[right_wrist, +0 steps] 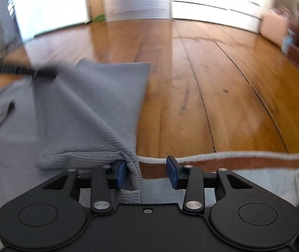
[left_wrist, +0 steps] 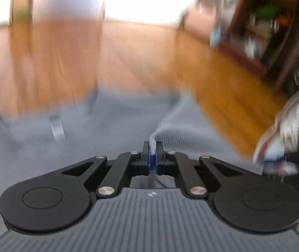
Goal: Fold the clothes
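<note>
On wood floor (right_wrist: 222, 84), grey garment (right_wrist: 82, 109) stretches away; left jaws pinch hem, right jaws apart.

no readable words or numbers anywhere, folks. the only mark is a small pale emblem on the ribbed grey body of the left gripper (left_wrist: 153, 159), just behind its fingers, and it is too small to make out as letters. far left in the right wrist view, white specks sit on a dark panel (right_wrist: 6, 14), blurred beyond reading.
</note>
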Demonstrator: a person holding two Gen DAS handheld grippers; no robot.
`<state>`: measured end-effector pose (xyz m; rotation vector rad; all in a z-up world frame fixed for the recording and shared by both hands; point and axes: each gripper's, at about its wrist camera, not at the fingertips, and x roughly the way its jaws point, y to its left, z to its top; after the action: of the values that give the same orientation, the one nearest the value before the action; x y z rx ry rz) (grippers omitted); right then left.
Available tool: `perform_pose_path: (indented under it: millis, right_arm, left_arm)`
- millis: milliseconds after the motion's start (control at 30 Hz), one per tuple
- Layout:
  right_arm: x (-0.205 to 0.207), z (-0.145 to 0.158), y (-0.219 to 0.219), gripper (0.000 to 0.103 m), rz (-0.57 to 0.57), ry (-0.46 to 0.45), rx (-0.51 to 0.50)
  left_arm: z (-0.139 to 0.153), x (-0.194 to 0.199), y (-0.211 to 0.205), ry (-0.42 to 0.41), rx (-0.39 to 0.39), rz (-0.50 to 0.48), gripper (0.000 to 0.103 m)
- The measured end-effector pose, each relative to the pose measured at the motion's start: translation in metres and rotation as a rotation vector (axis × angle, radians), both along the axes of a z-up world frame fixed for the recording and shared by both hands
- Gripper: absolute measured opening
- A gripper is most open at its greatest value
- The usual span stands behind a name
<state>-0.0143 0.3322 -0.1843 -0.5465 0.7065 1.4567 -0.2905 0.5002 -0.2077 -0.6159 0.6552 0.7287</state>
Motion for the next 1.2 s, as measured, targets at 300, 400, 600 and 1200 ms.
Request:
perform_pose_path:
  millis: [300, 400, 600, 1200]
  right_arm:
    - [0.015, 0.004, 0.007, 0.049, -0.216, 0.211, -0.069]
    - [0.017, 0.016, 0.006, 0.049, -0.270, 0.226, -0.130]
    - [0.009, 0.047, -0.012, 0.049, -0.388, 0.249, -0.101]
    - [-0.040, 0.004, 0.005, 0.012, -0.145, 0.478, -0.237]
  left_arm:
    - [-0.010, -0.020, 0.013, -0.129, -0.168, 0.018, 0.031]
    - [-0.011, -0.015, 0.012, -0.131, -0.176, 0.018, 0.031]
    - [-0.008, -0.017, 0.014, -0.177, -0.224, 0.038, 0.039]
    - [0.003, -0.046, 0.012, -0.182, -0.221, 0.087, 0.058]
